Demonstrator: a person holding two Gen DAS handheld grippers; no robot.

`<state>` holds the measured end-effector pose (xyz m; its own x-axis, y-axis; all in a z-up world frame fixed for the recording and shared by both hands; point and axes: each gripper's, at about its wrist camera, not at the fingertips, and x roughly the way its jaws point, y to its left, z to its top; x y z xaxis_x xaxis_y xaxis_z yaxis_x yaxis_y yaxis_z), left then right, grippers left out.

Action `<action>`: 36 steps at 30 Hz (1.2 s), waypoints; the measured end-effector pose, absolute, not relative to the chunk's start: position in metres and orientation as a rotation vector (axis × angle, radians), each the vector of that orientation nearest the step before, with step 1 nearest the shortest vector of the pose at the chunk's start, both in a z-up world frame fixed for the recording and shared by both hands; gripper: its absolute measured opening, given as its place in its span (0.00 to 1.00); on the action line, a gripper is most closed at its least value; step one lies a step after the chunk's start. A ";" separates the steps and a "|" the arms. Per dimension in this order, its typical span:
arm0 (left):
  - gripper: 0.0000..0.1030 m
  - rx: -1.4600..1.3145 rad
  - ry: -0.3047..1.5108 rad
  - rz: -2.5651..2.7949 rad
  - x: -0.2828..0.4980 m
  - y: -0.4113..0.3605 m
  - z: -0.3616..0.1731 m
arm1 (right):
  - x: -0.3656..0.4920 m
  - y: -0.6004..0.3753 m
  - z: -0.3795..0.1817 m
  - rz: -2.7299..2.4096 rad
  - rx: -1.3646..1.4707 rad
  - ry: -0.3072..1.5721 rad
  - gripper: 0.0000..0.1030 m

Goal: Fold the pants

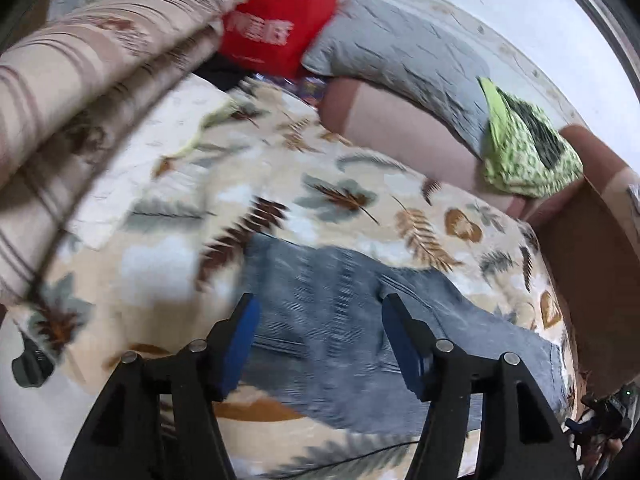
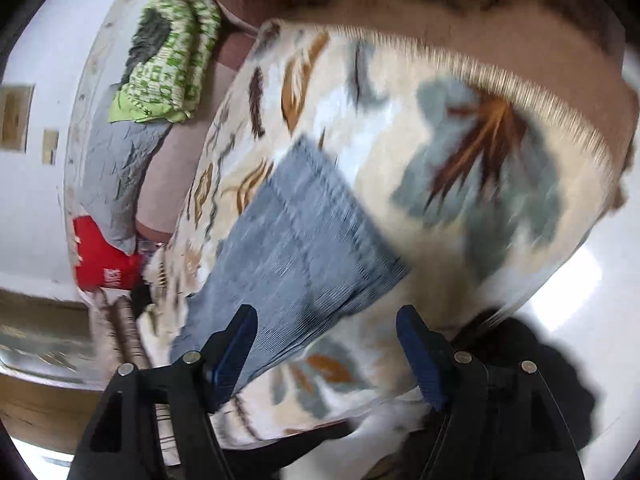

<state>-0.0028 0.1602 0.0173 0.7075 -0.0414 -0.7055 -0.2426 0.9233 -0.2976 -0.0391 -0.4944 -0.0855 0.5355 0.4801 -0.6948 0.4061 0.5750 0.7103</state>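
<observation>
Blue denim pants [image 1: 360,320] lie folded flat on a leaf-print blanket [image 1: 280,184]. In the right wrist view the pants [image 2: 296,240] show as a folded rectangle on the same blanket [image 2: 460,160]. My left gripper [image 1: 318,312] is open above the pants and holds nothing. My right gripper [image 2: 326,320] is open above the near end of the pants and holds nothing. Both views are motion-blurred.
A striped rolled quilt [image 1: 80,80] lies at the left. A red bag [image 1: 276,24], a grey pillow [image 1: 400,60] and a green patterned cloth [image 1: 524,148] sit at the back. A brown bed frame [image 1: 592,260] borders the right. White floor [image 2: 580,300] shows beyond the bed edge.
</observation>
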 end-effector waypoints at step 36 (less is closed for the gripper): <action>0.70 -0.073 1.006 0.106 0.045 0.074 -0.069 | -0.018 -0.454 -0.053 0.094 0.762 0.871 0.54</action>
